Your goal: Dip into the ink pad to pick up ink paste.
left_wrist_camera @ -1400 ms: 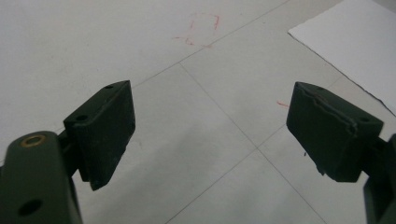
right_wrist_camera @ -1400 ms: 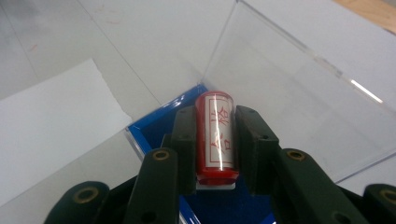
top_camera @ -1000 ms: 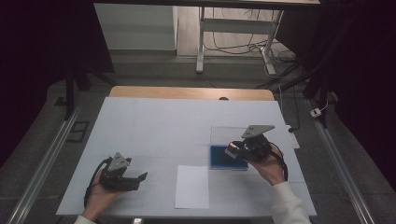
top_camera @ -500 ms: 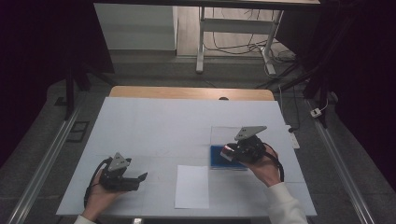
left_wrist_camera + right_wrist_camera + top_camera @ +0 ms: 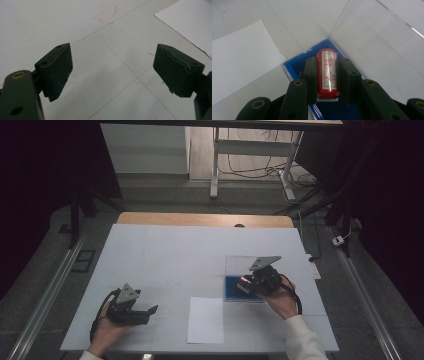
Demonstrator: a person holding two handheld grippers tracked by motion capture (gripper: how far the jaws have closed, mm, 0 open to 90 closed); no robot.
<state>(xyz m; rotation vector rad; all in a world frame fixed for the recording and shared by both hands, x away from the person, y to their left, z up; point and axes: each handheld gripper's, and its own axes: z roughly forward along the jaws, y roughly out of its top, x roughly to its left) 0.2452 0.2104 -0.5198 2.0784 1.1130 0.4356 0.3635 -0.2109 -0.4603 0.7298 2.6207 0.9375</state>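
Note:
A red cylindrical stamp (image 5: 327, 72) with a white label of red characters is clamped between the jaws of my right gripper (image 5: 327, 62). It hangs over the blue ink pad (image 5: 297, 63) of a clear plastic case whose lid (image 5: 374, 42) lies open behind it. In the high view the right gripper (image 5: 247, 284) sits at the pad (image 5: 232, 291) on the table's right. My left gripper (image 5: 152, 310) rests near the front left, jaws wide apart with nothing between them (image 5: 112, 70).
A white sheet of paper (image 5: 205, 319) lies on the table between the two hands, also seen at the left of the right gripper view (image 5: 239, 57). Faint red marks (image 5: 107, 12) are on the white table covering (image 5: 175, 255). A wooden edge (image 5: 200, 219) runs along the back.
My right gripper has edged slightly left over the blue pad with the stamp still in it. The left gripper has stayed put.

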